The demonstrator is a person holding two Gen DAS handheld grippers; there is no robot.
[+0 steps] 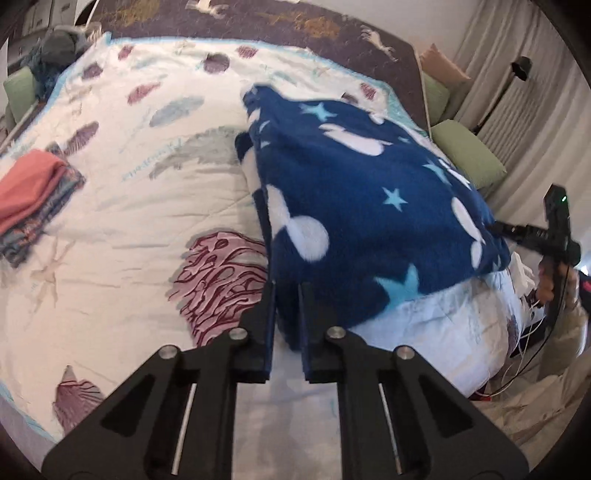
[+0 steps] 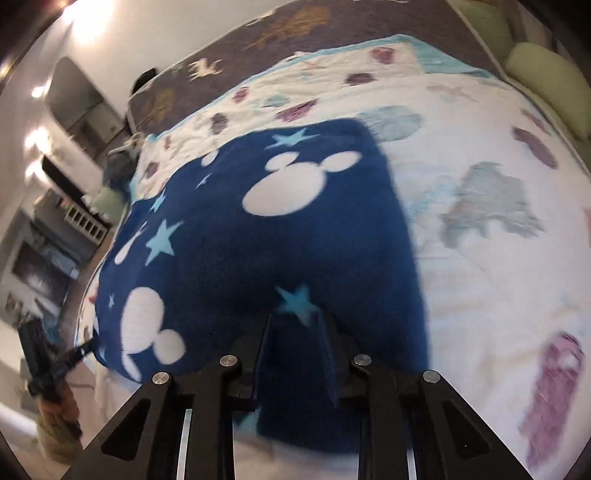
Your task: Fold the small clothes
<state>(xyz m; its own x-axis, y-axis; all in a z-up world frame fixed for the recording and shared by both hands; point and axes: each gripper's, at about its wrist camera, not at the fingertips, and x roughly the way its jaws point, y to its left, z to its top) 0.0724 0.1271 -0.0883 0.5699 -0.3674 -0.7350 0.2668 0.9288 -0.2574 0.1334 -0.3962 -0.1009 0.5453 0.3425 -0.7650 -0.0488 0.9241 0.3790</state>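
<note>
A dark blue fleece garment (image 1: 354, 221) with white mouse-head shapes and light blue stars lies spread on the bed. My left gripper (image 1: 286, 291) is shut on its near left edge, fabric pinched between the fingers. My right gripper (image 2: 295, 317) is shut on another edge of the same garment (image 2: 258, 240), which fills the middle of the right wrist view. The right gripper also shows in the left wrist view (image 1: 554, 236) at the garment's far right corner. The left gripper shows at the lower left of the right wrist view (image 2: 48, 369).
The bed has a white quilt (image 1: 147, 221) with printed feathers and shells. A stack of folded clothes (image 1: 33, 199), coral on top, sits at the left. Green pillows (image 1: 469, 155) line the right bed edge. A dark blanket (image 1: 258, 18) covers the far end.
</note>
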